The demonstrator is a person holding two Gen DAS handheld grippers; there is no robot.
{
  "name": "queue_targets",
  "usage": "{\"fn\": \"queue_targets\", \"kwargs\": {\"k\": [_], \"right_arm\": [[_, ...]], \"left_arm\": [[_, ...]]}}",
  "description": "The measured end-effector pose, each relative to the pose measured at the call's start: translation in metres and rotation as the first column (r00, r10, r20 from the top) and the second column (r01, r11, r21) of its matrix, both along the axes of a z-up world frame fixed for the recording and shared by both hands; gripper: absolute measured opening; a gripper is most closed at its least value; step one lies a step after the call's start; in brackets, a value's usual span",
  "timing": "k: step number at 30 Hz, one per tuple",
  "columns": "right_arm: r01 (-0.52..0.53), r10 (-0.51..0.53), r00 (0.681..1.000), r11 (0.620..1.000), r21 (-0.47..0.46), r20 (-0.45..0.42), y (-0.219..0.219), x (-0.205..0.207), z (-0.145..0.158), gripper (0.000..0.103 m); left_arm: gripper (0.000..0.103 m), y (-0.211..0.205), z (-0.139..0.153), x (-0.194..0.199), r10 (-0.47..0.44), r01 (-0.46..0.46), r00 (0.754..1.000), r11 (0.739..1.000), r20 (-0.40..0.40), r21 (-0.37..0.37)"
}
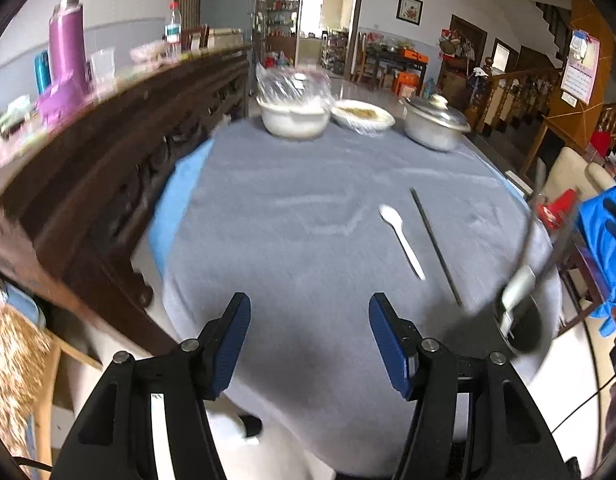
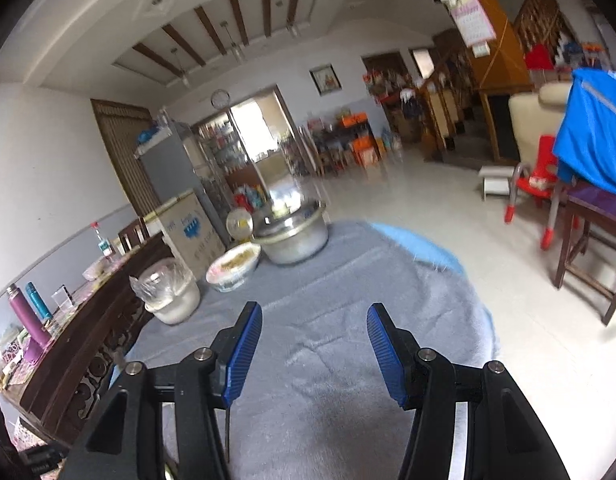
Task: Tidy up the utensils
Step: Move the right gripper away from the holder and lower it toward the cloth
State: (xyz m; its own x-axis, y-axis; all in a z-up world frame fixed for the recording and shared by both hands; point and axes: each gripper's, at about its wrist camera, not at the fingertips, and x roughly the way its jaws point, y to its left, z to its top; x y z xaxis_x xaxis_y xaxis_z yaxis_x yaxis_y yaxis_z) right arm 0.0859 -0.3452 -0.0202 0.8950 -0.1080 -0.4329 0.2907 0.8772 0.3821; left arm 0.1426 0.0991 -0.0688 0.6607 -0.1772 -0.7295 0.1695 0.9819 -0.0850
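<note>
Left wrist view: the left tool (image 1: 310, 340) hangs with jaws apart and empty over the grey-clothed worktop (image 1: 288, 240) — a white spoon (image 1: 402, 240) and dark chopsticks (image 1: 436, 246) lie side by side toward its right edge

Right wrist view: the right tool (image 2: 314, 350) is likewise apart and empty — a lidded metal pot (image 2: 294, 236) stands at the far edge

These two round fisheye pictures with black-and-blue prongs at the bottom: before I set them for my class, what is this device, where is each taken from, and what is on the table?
No robot here: a person carries a two-finger gripper in each hand, with a camera looking along its fingers. One picture comes from the left gripper, the other from the right gripper. Both stand open and hold nothing.

On the grey tablecloth lie a white plastic spoon and a thin dark stick, probably a chopstick. At the far end stand a white bowl covered with clear plastic, a shallow white dish of food and a lidded metal pot.
</note>
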Motion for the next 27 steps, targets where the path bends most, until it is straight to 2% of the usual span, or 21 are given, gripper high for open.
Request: {"fn": "queue_targets", "kwargs": {"k": [4,7,9,11,12,15,17,19,22,25,26,27], "right_arm": [[-0.079,0.086,0.989,0.995,0.062,-0.119,-0.008,0.055,-0.024,0.059],[-0.165,0.184,0.963,0.98,0.108,-0.199,-0.001,0.102,-0.042,0.059],[-0.243,0.269,0.932,0.961,0.13,-0.243,0.009,0.134,-0.054,0.058],[-0.328,0.363,0.882,0.931,0.161,-0.301,0.027,0.171,-0.067,0.057],[-0.364,0.404,0.855,0.914,0.18,-0.326,0.036,0.187,-0.073,0.053],[-0.453,0.519,0.752,0.855,0.254,-0.406,0.068,0.242,-0.091,0.043],[-0.476,0.551,0.696,0.834,0.279,-0.459,0.085,0.272,-0.102,0.037],[-0.484,0.572,0.65,0.819,0.308,-0.501,0.099,0.296,-0.111,0.036],[-0.473,0.565,0.583,0.82,0.322,-0.583,0.12,0.327,-0.126,0.034],[-0.461,0.534,0.536,0.834,0.303,-0.654,0.136,0.343,-0.14,0.027],[-0.453,0.503,0.523,0.848,0.276,-0.688,0.139,0.347,-0.144,0.024],[-0.448,0.478,0.53,0.859,0.247,-0.7,0.142,0.349,-0.145,0.021]], "left_arm": [[0.062,0.007,0.0,0.044,0.009,-0.009,1.0,1.0,0.007,0.006],[0.062,0.004,-0.007,0.074,-0.01,0.01,1.0,1.0,-0.014,-0.011],[0.062,-0.005,-0.015,0.094,-0.034,0.033,0.999,0.999,-0.042,-0.035],[0.062,-0.015,-0.024,0.11,-0.067,0.062,0.995,0.996,-0.073,-0.063],[0.062,-0.022,-0.027,0.115,-0.08,0.074,0.993,0.995,-0.087,-0.074],[0.062,-0.041,-0.041,0.134,-0.115,0.099,0.982,0.988,-0.148,-0.115],[0.062,-0.049,-0.048,0.144,-0.127,0.101,0.974,0.985,-0.186,-0.14],[0.062,-0.057,-0.056,0.155,-0.127,0.092,0.963,0.984,-0.24,-0.152],[0.062,-0.061,-0.061,0.167,-0.129,0.081,0.948,0.982,-0.29,-0.173],[0.062,-0.061,-0.06,0.174,-0.121,0.067,0.941,0.982,-0.317,-0.177],[0.062,-0.06,-0.059,0.176,-0.124,0.068,0.94,0.981,-0.318,-0.182],[0.062,-0.06,-0.058,0.178,-0.126,0.069,0.94,0.98,-0.317,-0.186]]}}
